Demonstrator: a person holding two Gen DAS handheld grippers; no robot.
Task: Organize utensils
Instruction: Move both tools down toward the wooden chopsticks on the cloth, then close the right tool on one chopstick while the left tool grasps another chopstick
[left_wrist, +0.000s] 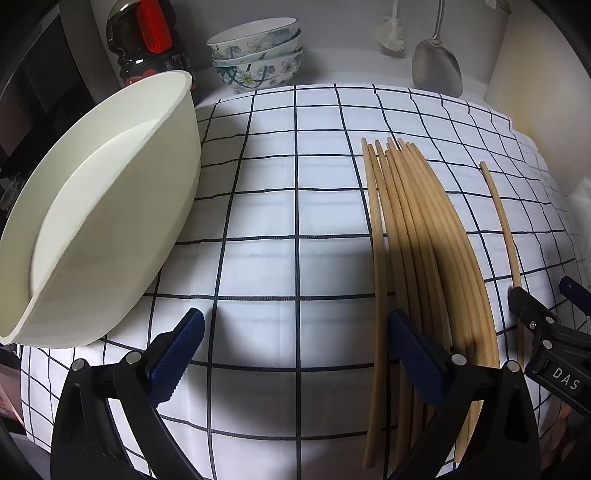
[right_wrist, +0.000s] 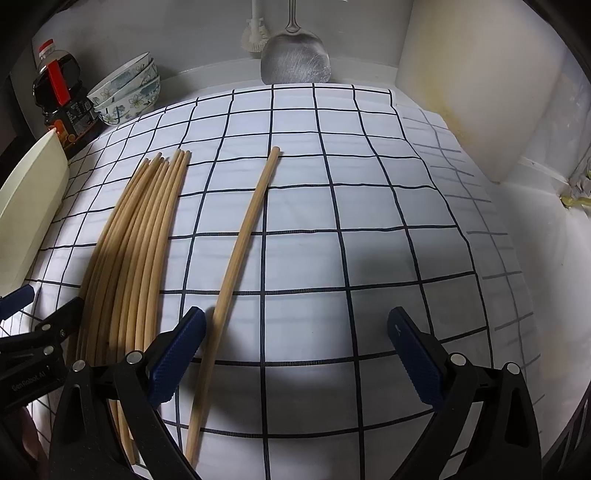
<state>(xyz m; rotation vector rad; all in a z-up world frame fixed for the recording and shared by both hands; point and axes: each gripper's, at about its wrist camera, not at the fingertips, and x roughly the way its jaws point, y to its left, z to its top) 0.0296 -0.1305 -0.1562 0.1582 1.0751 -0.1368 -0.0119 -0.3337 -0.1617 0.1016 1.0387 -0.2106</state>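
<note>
A bundle of several wooden chopsticks (left_wrist: 417, 236) lies lengthwise on the white checked cloth (left_wrist: 288, 229). One single chopstick (left_wrist: 504, 236) lies apart to its right. My left gripper (left_wrist: 295, 350) is open and empty, its right finger resting over the bundle's near end. In the right wrist view the bundle (right_wrist: 136, 243) lies left and the single chopstick (right_wrist: 240, 258) runs just inside my right gripper's left finger. My right gripper (right_wrist: 295, 350) is open and low over the cloth (right_wrist: 351, 258), holding nothing.
A large cream basin (left_wrist: 107, 206) stands on the cloth's left. Stacked floral bowls (left_wrist: 255, 55) and a dark sauce bottle (left_wrist: 147, 44) stand at the back left. A metal spatula (left_wrist: 437, 62) and a white brush (left_wrist: 391, 33) lean on the back wall. A white board (right_wrist: 480, 92) stands right.
</note>
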